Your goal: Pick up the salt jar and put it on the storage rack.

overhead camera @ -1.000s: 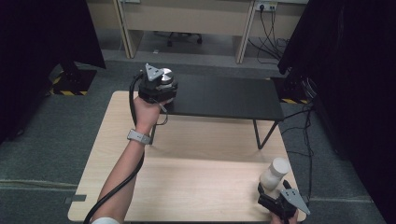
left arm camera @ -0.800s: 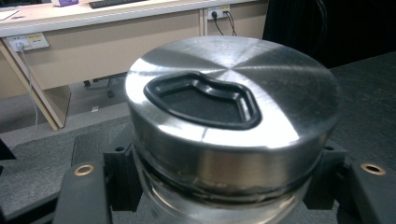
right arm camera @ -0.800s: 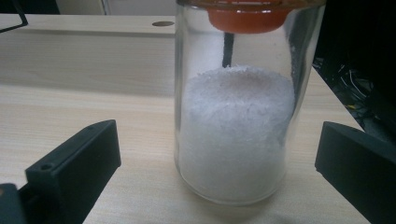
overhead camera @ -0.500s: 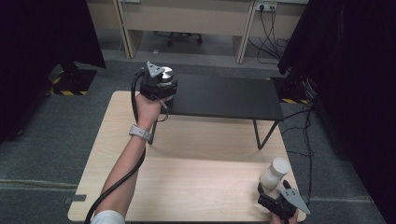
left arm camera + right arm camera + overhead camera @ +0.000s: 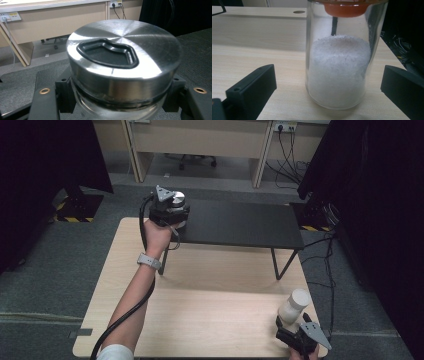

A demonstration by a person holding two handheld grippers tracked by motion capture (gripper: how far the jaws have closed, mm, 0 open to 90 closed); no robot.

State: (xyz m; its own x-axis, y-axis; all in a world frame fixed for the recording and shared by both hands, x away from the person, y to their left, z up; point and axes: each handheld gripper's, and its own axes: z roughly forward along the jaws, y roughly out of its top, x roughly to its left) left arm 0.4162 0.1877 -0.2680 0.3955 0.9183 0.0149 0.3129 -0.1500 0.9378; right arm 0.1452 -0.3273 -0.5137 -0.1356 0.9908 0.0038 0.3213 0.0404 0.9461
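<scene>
Left claw (image 5: 172, 212) in the upper left of the high view, clamped on a glass jar with a brushed metal lid (image 5: 123, 53). In the left gripper view, lid large across the centre of the frame, a black moulded recess in its top, the two black jaws tight against the glass just below the lid's edge at lower left and lower right. Jar held over the left end of a low black shelf (image 5: 240, 225) standing on the light wooden table (image 5: 210, 315); whether resting on it or lifted just clear, cannot tell. Watch on the left wrist (image 5: 149, 261), black cable trailing down along the forearm.

Right claw (image 5: 292, 332) at the lower right of the high view, near the table's corner, jaws spread wide and holding nothing. Second glass jar (image 5: 338, 72) upright on the table, part filled with white grains, orange part at its top. In the right gripper view, jar between the two jaws, clear gaps on both sides, no contact.
</scene>
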